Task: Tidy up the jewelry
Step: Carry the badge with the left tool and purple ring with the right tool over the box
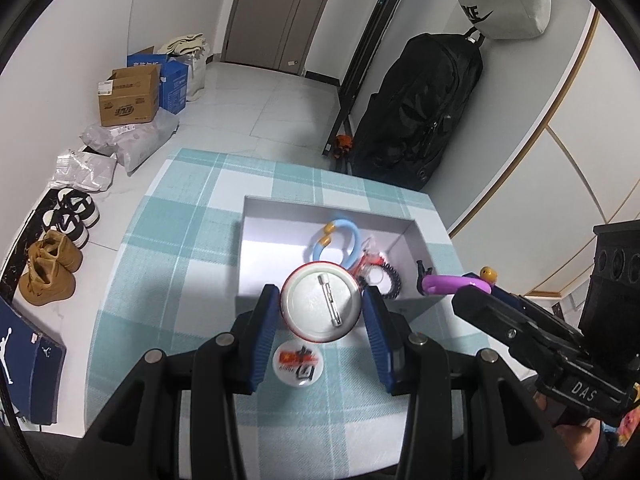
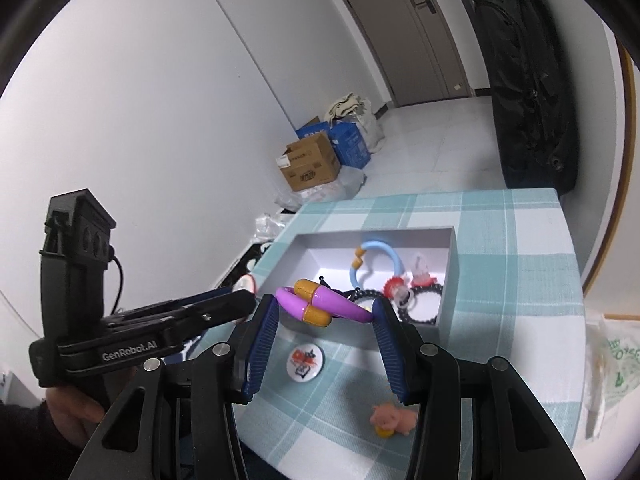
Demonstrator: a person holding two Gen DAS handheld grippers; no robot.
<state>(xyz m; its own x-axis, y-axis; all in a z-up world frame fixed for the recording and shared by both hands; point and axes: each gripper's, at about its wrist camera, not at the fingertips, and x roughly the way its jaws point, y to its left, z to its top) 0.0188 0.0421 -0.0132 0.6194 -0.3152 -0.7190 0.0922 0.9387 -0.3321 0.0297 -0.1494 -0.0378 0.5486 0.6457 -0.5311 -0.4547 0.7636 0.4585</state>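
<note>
My left gripper (image 1: 322,304) is shut on a round pin badge (image 1: 322,304), back side with its pin facing me, held above the near edge of the white open box (image 1: 256,248). My right gripper (image 2: 324,308) is shut on a purple bracelet with yellow ends (image 2: 320,302), held over the box's near edge (image 2: 446,308); it also shows in the left wrist view (image 1: 456,283). In the box lie a blue bracelet (image 1: 340,240), a red trinket (image 1: 370,262) and black coil hair ties (image 1: 390,280). A second badge (image 1: 299,361) lies on the cloth below.
The table has a teal plaid cloth (image 1: 168,280). A pink pig figure (image 2: 390,420) lies on the cloth near my right gripper. A plastic bag (image 2: 612,364) sits at the table's right. Shoes (image 1: 52,272) and cardboard boxes (image 1: 128,98) stand on the floor to the left.
</note>
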